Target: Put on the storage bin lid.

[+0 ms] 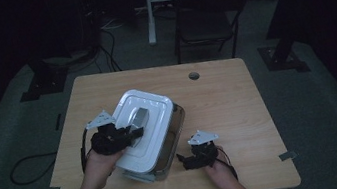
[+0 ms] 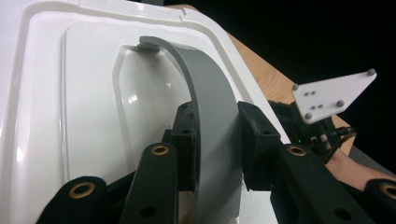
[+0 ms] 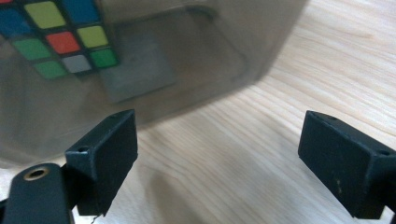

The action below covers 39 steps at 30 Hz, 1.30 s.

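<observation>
A white lid (image 1: 150, 105) with a grey arched handle (image 1: 139, 116) sits askew over a clear plastic box (image 1: 177, 123) near the table's front. My left gripper (image 1: 132, 133) is shut on that handle (image 2: 210, 93), its pads (image 2: 184, 135) pressing both sides above the lid (image 2: 60, 93). My right gripper (image 1: 183, 159) rests low by the box's right front side, open. In the right gripper view its jaws (image 3: 219, 149) stand wide apart over bare wood, and a colourful puzzle cube (image 3: 60, 37) shows through the box's cloudy wall (image 3: 210, 56).
The wooden table (image 1: 223, 101) has a cable hole (image 1: 194, 76) near its far edge. A dark folding chair (image 1: 205, 13) stands beyond the table. The right gripper's grey plate (image 2: 334, 93) shows past the lid in the left gripper view.
</observation>
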Available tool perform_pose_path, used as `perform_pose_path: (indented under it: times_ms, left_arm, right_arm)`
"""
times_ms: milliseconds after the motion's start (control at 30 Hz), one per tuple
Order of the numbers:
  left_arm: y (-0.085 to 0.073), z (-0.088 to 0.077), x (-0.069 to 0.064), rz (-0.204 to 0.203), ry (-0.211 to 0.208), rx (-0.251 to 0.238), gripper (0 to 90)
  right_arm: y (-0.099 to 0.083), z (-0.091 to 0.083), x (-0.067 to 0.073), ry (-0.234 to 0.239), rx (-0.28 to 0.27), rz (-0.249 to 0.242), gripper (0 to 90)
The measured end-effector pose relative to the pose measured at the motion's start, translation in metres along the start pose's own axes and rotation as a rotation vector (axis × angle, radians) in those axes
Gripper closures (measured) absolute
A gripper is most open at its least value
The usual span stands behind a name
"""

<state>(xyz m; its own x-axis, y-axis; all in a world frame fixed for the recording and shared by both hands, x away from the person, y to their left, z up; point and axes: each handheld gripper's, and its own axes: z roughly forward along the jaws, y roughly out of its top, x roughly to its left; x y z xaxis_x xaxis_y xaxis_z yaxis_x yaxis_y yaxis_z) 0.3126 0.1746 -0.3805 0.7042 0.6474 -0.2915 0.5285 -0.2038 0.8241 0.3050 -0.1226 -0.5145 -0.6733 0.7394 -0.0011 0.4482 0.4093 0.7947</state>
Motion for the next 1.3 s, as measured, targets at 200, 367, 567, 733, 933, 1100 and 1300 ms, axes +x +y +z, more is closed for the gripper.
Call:
perform_pose_path:
  times_ms: [200, 367, 567, 733, 933, 1100, 1300]
  left_arm:
    - [0.0, 0.02, -0.003, -0.026, 0.004, 0.031, 71.5]
    - [0.004, 0.026, -0.009, -0.027, 0.02, 0.047, 71.4]
    - [0.004, 0.031, -0.014, -0.025, 0.021, 0.063, 71.2]
    - [0.003, 0.031, -0.014, -0.035, 0.02, 0.065, 71.2]
    - [0.0, 0.033, -0.013, -0.045, 0.005, 0.087, 70.9]
    - [-0.003, 0.04, -0.016, -0.042, 0.006, 0.11, 70.9]
    - [-0.003, 0.038, -0.015, -0.04, 0.001, 0.098, 70.5]
  right_arm:
    - [-0.003, -0.009, -0.011, -0.036, -0.019, 0.028, 11.9]
    - [-0.003, -0.015, -0.016, -0.055, -0.038, 0.04, 11.9]
    - [-0.004, -0.018, -0.019, -0.065, -0.046, 0.047, 11.9]
    - [-0.005, -0.019, -0.02, -0.066, -0.046, 0.047, 11.9]
    - [-0.005, -0.02, -0.021, -0.061, -0.049, 0.056, 11.9]
    - [-0.006, -0.02, -0.022, -0.059, -0.042, 0.057, 11.9]
    - [-0.006, -0.02, -0.023, -0.057, -0.041, 0.059, 11.9]
